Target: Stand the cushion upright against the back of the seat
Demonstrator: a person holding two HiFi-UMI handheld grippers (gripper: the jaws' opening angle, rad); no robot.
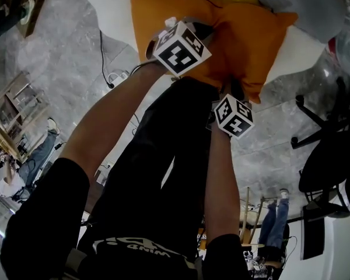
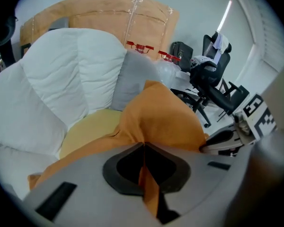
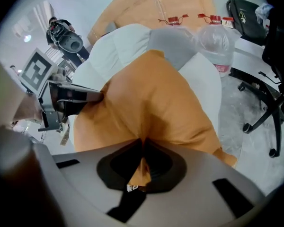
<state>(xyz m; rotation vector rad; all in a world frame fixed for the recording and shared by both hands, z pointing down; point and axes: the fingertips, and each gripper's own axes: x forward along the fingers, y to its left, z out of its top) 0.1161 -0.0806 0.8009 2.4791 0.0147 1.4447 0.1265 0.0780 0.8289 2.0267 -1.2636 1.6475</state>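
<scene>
An orange cushion (image 1: 245, 28) lies on the white seat (image 1: 114, 7), bunched up into a ridge between my two grippers. My left gripper (image 2: 143, 148) is shut on a fold of the cushion's (image 2: 165, 112) near edge, with orange fabric pinched between its jaws. The right gripper (image 3: 143, 143) is likewise shut on the cushion's (image 3: 151, 98) fabric, further right along the same edge. In the head view the left gripper (image 1: 205, 32) and the right gripper (image 1: 236, 89) both point steeply down at the cushion, and their marker cubes hide the jaws. Behind it rise the seat's puffy white back cushions (image 2: 52, 79).
A yellow cushion (image 2: 92, 124) lies under the orange one, with a grey cushion (image 2: 132, 77) leaning behind. Black office chairs (image 2: 213, 79) stand on the marble floor to the right. A clear water bottle (image 3: 217, 46) sits by the seat's right end. Brown cardboard (image 2: 113, 20) stands behind.
</scene>
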